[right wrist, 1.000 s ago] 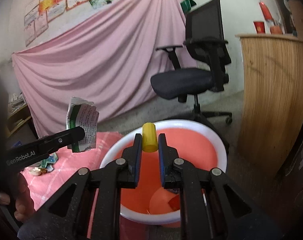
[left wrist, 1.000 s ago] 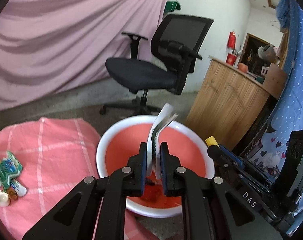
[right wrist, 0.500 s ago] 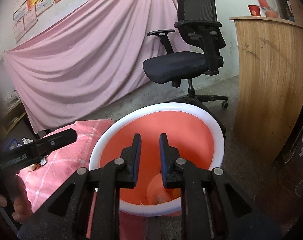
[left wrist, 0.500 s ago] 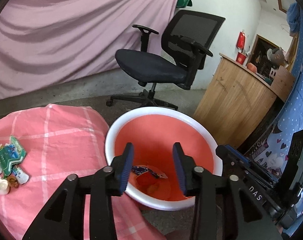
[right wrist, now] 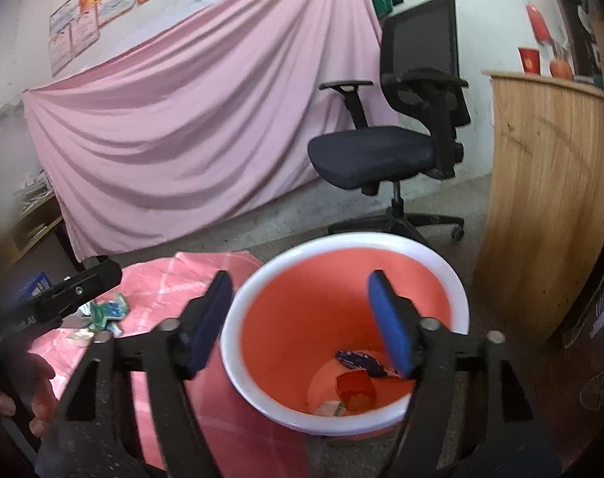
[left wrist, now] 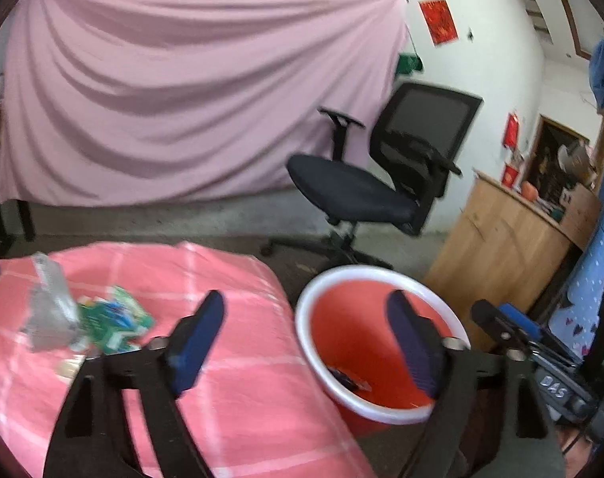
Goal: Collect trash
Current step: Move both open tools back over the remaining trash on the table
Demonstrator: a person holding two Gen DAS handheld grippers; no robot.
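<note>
A red basin with a white rim (left wrist: 321, 302) (right wrist: 341, 243) stands on the floor beside a table with a pink checked cloth (left wrist: 230, 390) (right wrist: 154, 279). Several trash pieces lie in the basin, among them a dark wrapper (right wrist: 359, 358) (left wrist: 347, 378) and a red piece (right wrist: 353, 388). A green wrapper (left wrist: 114, 324) (right wrist: 108, 312) and a clear crumpled bag (left wrist: 49, 306) lie on the cloth. My left gripper (left wrist: 305, 338) is open and empty over the table's edge; it also shows in the right wrist view (right wrist: 79, 290). My right gripper (right wrist: 302, 318) is open and empty above the basin.
A black office chair (left wrist: 381, 183) (right wrist: 397, 135) stands behind the basin. A wooden counter (left wrist: 509, 247) (right wrist: 548, 207) is at the right. A pink drape (left wrist: 182, 99) covers the back wall. The right gripper's body (left wrist: 540, 358) is close to the basin's right.
Both grippers let go of their trash, the white carton and the yellow piece, and opened wide. The left gripper swung left toward the table.
</note>
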